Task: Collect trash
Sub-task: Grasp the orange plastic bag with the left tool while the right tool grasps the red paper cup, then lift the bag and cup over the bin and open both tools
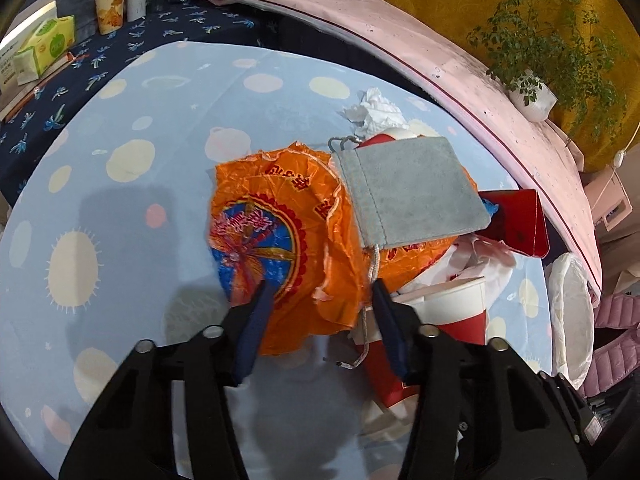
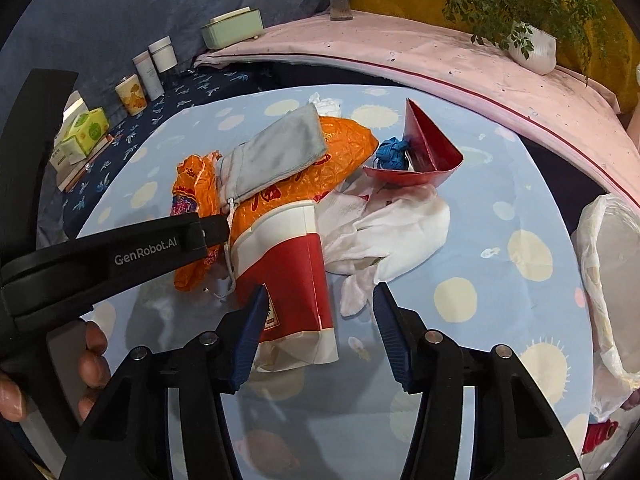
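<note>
My left gripper point(image 1: 320, 296) is spread over the orange bag point(image 1: 280, 232). Risk: the grey pouch point(image 1: 408, 188) at 1 o'clock slides off. My right gripper point(image 2: 320, 300) is spread, empty.

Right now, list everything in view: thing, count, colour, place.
plastic bag: 1, orange, middle of the tablecloth, under the pouch
drawstring pouch: 1, grey, lying on the orange bag
paper cup: 1, red and white, on its side, near edge
white plastic bag: 1, right of the cup
red envelope: 1, far right of the pile
blue scrap: 1, at the envelope's mouth
crumpled tissue: 1, white, behind the pile
tablecloth: 1, light blue, dotted
bin liner: 1, white, right edge
tissue box: 1, green, left shelf
potted plant: 1, green, pink ledge
left gripper: open, over the orange bag
right gripper: open, over the cup
</note>
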